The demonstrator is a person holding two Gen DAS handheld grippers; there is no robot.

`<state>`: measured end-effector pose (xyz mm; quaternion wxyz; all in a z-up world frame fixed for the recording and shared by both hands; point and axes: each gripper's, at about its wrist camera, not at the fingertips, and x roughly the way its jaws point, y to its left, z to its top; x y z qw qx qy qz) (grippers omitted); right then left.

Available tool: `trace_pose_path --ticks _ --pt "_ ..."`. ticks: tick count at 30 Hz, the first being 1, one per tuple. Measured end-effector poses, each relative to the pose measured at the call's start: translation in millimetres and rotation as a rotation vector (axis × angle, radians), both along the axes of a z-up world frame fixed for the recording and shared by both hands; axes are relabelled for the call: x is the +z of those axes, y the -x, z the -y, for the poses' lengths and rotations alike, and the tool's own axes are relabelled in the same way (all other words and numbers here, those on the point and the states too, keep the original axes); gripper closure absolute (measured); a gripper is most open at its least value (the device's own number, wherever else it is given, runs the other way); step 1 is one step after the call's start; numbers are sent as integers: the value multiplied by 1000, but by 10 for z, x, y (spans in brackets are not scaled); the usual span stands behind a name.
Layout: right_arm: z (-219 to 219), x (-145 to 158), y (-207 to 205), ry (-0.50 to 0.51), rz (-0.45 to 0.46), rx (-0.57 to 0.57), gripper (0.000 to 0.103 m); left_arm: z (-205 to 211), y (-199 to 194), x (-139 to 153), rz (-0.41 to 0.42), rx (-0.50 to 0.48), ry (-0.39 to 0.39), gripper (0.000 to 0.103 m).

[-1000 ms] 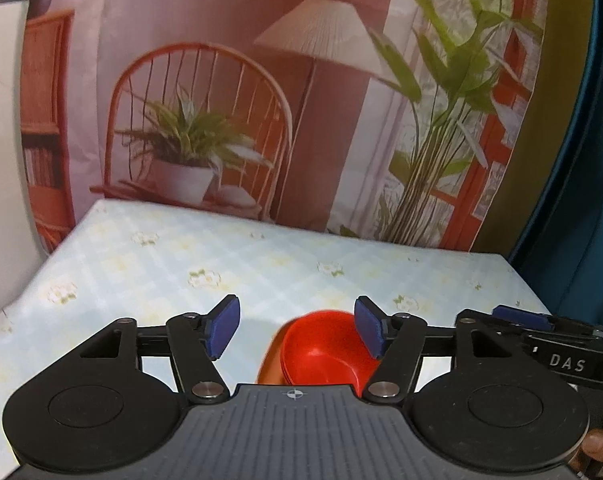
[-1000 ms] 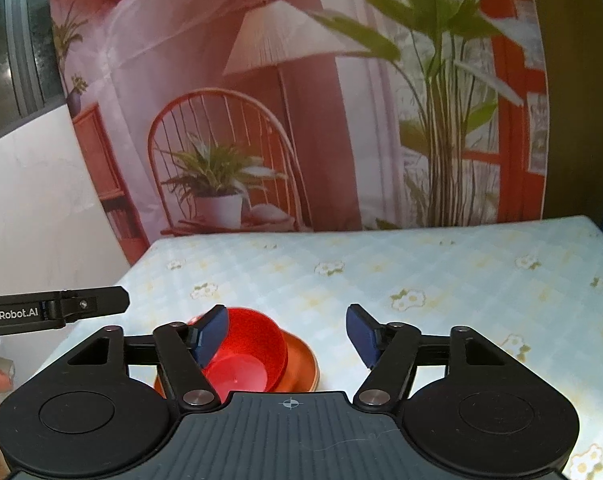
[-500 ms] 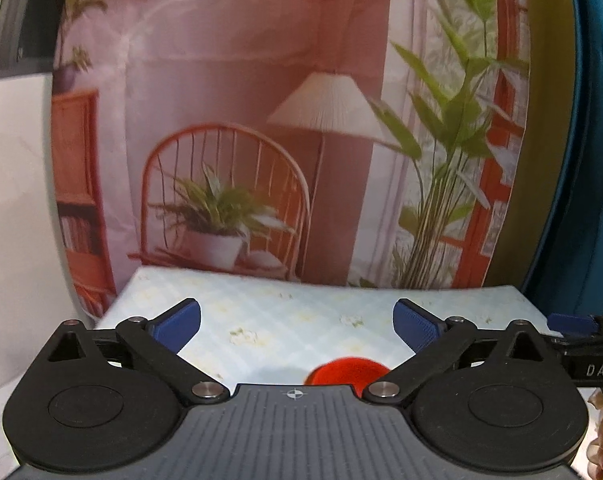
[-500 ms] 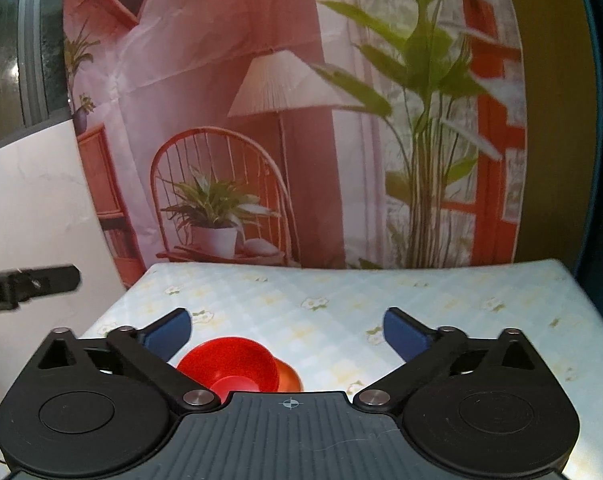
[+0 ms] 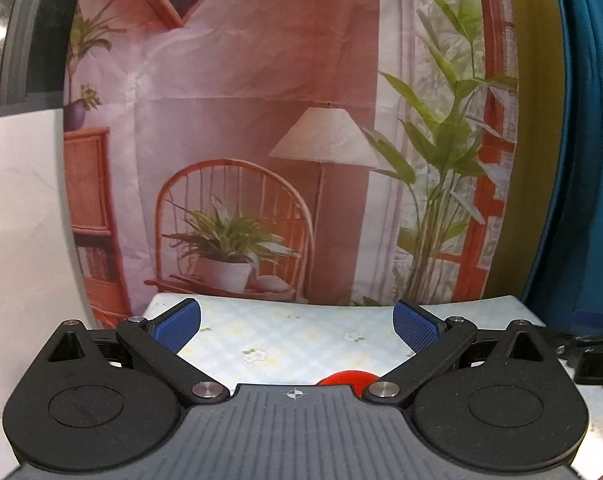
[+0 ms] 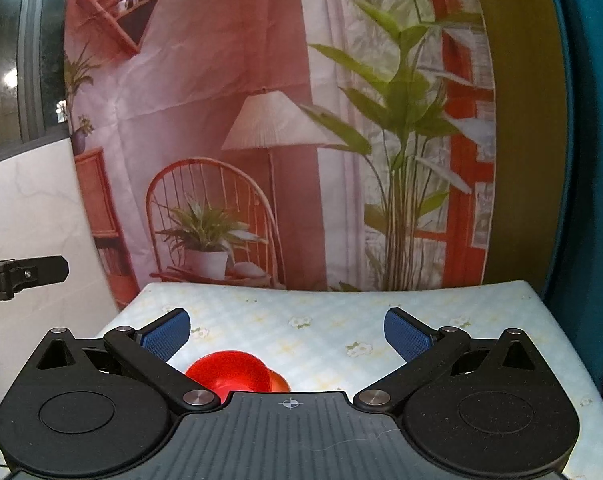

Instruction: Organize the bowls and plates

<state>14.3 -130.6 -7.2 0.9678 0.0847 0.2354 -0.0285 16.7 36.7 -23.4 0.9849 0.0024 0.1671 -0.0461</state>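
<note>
1. Now both my left gripper [image 5: 296, 326] and right gripper [image 6: 287, 330] stand wide open, holding nothing.
2. My red bowl [image 6: 229, 374] sits nested on the orange plate [image 6: 280, 383], near left on the tablecloth [image 6: 341, 320].
3. Best to back off straight, I judge, leaving the stack undisturbed.

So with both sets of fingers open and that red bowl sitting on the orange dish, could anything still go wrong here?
Possibly. The red bowl sits off-centre on the orange dish, so a nudge might tip it. Both sit low behind the right gripper, partly hidden from its camera, so a low pass could clip them.
</note>
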Motion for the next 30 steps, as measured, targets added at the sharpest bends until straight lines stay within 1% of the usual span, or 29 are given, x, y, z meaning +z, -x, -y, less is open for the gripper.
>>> trace_pose_path --ticks 7,13,19,30 --pt "47 83 73 3 21 -20 0 30 74 63 14 39 -42 0" --pt "61 137 116 16 36 -32 0 21 132 83 23 26 -32 0" --pt "83 175 124 20 44 -42 0 21 138 89 32 20 -44 0" --pt "109 216 142 35 56 -59 0 6 139 87 35 7 -42 0"
